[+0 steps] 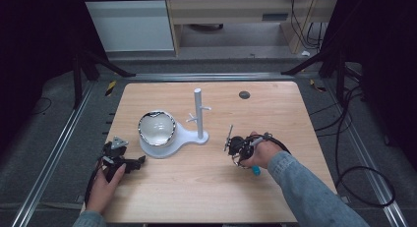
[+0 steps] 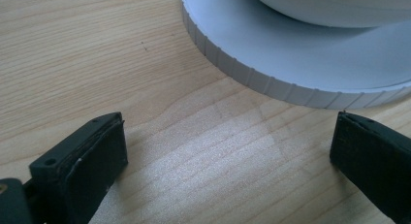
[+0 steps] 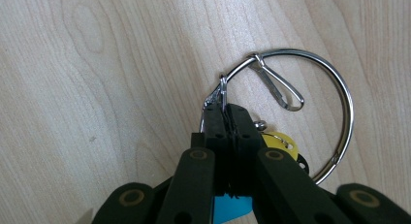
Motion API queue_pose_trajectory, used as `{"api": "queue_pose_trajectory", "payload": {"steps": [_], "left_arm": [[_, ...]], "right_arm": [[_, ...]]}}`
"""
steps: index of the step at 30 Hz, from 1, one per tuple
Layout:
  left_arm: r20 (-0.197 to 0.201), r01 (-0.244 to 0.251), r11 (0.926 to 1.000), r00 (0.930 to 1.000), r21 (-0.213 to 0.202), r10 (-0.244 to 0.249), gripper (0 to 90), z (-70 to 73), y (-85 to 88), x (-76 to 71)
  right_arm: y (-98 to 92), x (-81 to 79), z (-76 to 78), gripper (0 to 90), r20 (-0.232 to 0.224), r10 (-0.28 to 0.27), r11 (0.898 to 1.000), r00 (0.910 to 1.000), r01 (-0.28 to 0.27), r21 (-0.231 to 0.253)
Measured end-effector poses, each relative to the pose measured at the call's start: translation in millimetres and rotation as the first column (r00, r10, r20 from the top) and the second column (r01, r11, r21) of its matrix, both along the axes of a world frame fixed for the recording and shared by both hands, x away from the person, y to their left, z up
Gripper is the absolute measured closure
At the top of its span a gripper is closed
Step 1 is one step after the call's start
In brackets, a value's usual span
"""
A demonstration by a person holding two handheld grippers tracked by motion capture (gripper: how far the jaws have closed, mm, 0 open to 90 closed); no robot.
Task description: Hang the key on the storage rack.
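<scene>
- My left gripper [image 1: 129, 161] rests near the table's [image 1: 206, 187] left edge, jaws spread wide with nothing between them, just beside the ribbed rim of the white stand base [image 2: 291, 64].
- A shiny bowl [image 1: 156, 128] sits on that base, left of the table's middle; the stand's post [image 1: 198, 111] rises upright beside it.
- My right gripper [image 3: 225, 118], toward the right edge, has its jaws clamped on a metal key ring [image 3: 339, 95] lying on the wood; yellow [image 3: 278, 142] and blue [image 3: 230, 207] tags peek out beneath.
</scene>
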State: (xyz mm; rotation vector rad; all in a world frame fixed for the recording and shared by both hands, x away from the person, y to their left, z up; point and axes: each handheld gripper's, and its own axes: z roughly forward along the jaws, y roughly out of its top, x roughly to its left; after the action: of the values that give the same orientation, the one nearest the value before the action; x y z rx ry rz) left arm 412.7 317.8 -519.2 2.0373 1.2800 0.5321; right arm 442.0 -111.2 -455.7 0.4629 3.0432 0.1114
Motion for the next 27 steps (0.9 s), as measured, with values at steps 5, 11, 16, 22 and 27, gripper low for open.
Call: {"api": "queue_pose_trajectory", "payload": {"steps": [5,11,16,22,27], "left_arm": [[0.0,0.001,1.0,1.0,0.0,-0.001,0.0,0.0,0.1,0.0],[0.0,0.0,1.0,1.0,0.0,0.0,0.0,0.0,0.0,0.0],[0.0,0.001,1.0,1.0,0.0,-0.001,0.0,0.0,0.1,0.0],[0.0,0.0,1.0,1.0,0.0,0.0,0.0,0.0,0.0,0.0],[0.0,0.0,1.0,1.0,0.0,0.0,0.0,0.0,0.0,0.0]], "right_arm": [[-3.0,-0.6,5.0,88.6,-0.004,-0.007,0.999,1.0,0.007,0.037],[-7.3,-0.4,19.5,88.7,0.004,-0.017,0.998,0.9999,0.017,0.055],[-11.2,0.5,33.1,88.7,0.024,-0.023,0.998,0.9995,0.021,0.064],[-17.6,2.1,48.3,88.7,0.046,-0.044,0.995,0.9979,0.04,0.089],[-22.5,3.4,59.1,88.7,0.059,-0.064,0.994,0.9962,0.058,0.096]]}}
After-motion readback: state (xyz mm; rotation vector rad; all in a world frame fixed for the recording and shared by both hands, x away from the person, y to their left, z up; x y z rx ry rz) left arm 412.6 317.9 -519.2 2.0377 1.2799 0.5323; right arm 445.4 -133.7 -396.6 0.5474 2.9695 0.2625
